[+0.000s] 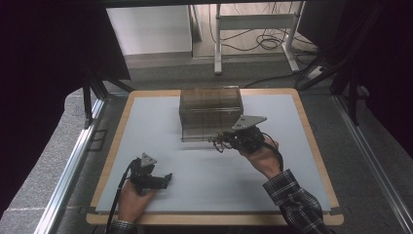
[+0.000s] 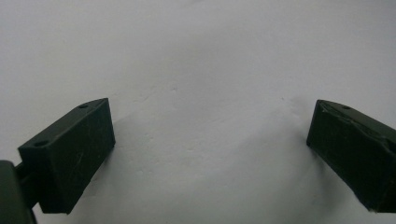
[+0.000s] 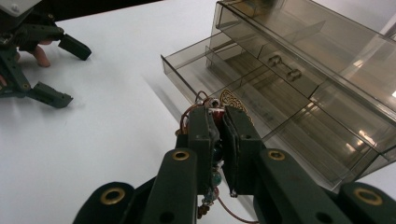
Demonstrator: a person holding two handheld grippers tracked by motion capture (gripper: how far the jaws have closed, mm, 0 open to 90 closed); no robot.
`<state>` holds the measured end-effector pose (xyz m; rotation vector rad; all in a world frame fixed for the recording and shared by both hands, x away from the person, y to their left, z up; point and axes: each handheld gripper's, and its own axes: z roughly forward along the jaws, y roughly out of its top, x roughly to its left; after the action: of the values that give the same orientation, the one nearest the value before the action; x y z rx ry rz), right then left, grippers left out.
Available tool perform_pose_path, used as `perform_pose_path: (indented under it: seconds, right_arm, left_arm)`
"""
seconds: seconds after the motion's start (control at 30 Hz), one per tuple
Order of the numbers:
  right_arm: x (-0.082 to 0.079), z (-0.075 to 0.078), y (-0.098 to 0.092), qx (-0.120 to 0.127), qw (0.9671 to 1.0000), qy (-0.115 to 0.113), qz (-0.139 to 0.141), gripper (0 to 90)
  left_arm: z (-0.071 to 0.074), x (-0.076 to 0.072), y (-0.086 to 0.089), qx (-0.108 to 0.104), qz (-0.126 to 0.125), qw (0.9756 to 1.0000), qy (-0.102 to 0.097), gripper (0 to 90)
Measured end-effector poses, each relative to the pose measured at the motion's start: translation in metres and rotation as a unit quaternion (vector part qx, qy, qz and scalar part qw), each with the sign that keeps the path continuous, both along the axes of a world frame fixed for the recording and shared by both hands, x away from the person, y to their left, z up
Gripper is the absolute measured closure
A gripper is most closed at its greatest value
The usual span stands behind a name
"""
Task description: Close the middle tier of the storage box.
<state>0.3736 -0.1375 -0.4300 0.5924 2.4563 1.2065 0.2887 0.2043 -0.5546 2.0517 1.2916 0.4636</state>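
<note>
A smoky clear drawer box stands at the middle back of the white mat; in the right gripper view the drawer box has its lowest drawer pulled out. My right gripper hovers at the box's front right, shut on a beaded string of jewellery. Seen along the right gripper, the jewellery has a red-brown cord, beads and a gold filigree piece, just over the open drawer's edge. My left gripper rests near the front left, open; the left gripper has bare mat between its jaws.
The white mat lies on a wooden board whose edges frame it. Beyond the table a desk frame and cables stand on the floor. The left gripper sits off to the far left in the right gripper view.
</note>
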Motion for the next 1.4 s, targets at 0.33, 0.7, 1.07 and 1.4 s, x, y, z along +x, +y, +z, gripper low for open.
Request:
perform_pose_path:
  seconds: [0.33,0.7,1.07,1.4]
  right_arm:
    - [0.006,0.002,0.006,0.005,1.0,0.0,-0.004,81.3]
    - [0.012,0.003,0.012,0.01,0.9998,-0.004,-0.014,81.2]
    - [0.023,0.003,0.017,0.008,0.9996,-0.011,-0.024,81.2]
    - [0.033,0.002,0.022,0.011,0.9993,-0.014,-0.033,81.2]
  left_arm:
    - [0.0,0.0,0.0,-0.002,0.002,1.0,-0.001,1.3]
    - [0.0,0.0,0.0,0.001,0.0,1.0,0.0,1.3]
    - [0.0,0.0,0.0,0.001,0.0,1.0,0.0,1.3]
    - [0.0,0.0,0.0,0.001,0.0,1.0,0.0,1.3]
